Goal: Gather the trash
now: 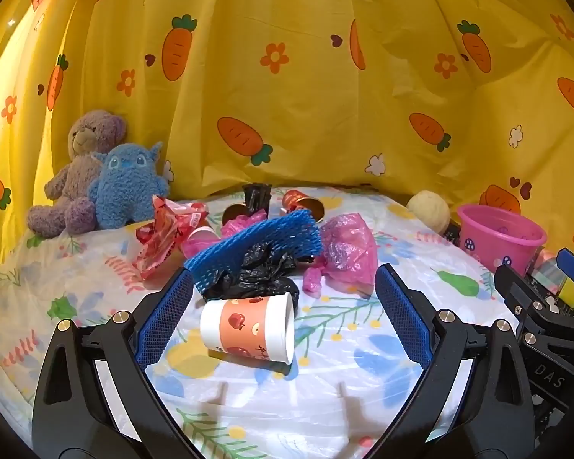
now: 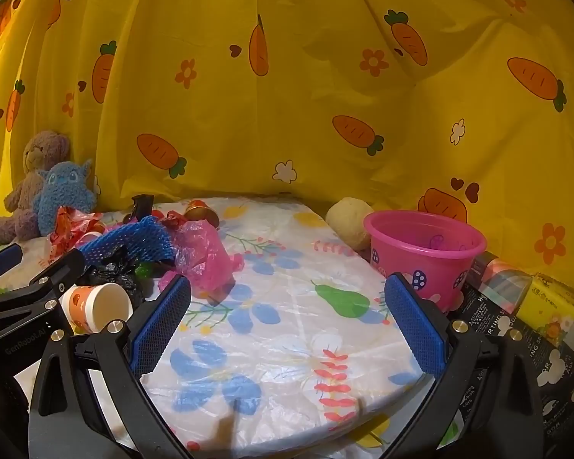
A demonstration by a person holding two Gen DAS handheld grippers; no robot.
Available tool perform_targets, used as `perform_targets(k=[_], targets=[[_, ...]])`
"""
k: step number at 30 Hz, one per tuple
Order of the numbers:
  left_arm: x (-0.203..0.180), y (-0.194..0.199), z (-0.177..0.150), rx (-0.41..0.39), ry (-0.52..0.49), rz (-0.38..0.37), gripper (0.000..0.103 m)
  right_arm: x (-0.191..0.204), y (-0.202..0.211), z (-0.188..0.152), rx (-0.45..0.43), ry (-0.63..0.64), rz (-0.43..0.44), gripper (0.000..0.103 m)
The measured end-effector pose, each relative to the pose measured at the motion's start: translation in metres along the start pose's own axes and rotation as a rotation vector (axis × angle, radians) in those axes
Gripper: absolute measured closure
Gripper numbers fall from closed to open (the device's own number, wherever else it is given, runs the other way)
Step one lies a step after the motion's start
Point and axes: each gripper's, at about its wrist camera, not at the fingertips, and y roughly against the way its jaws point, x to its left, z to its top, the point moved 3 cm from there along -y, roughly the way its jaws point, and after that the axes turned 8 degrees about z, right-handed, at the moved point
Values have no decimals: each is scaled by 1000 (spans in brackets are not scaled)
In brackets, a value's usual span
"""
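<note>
A pile of trash lies on the flowered tablecloth (image 1: 325, 382): a blue foam net (image 1: 256, 244), a black plastic bag (image 1: 260, 279), a crumpled pink bag (image 1: 348, 248), a red wrapper (image 1: 164, 233) and red cans (image 1: 302, 201). A paper cup (image 1: 248, 329) with apple prints lies on its side, apart from both pads of my wide open left gripper (image 1: 283, 279). My right gripper (image 2: 289, 283) is open over bare cloth, with nothing between its fingers. The pink bucket (image 2: 424, 252) stands just beyond its right finger. In the right wrist view the cup (image 2: 95, 306) and pink bag (image 2: 203, 256) lie to the left.
Two plush toys (image 1: 95, 179) sit at the back left. A cream ball (image 1: 428, 210) rests behind the pink bucket (image 1: 497, 237). Printed boxes and a yellow pack (image 2: 547, 306) crowd the right side. A yellow carrot curtain (image 1: 287, 95) closes the back. The table edge (image 2: 287, 440) curves in front.
</note>
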Motion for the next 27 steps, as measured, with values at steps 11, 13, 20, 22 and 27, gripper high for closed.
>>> perform_targets(k=[11,13,20,22,27], targets=[[-1,-2,-2,7,2,1,8,-3,-2,3,-8,-7,9,5],[-1,-2,-2,8,3,-2,8,-2,-2,3,-10,-6,9,5],[-2,-6,-1,15,4,-8,8,-2,-2,3,-10,-7,10,5],[-2,-7,-1,17,5,-10,8,-1,-2,3,-11,-7,9,5],[-2,-8,-2,19,5,-11,8,-1,-3,3,-14,-7,9,5]])
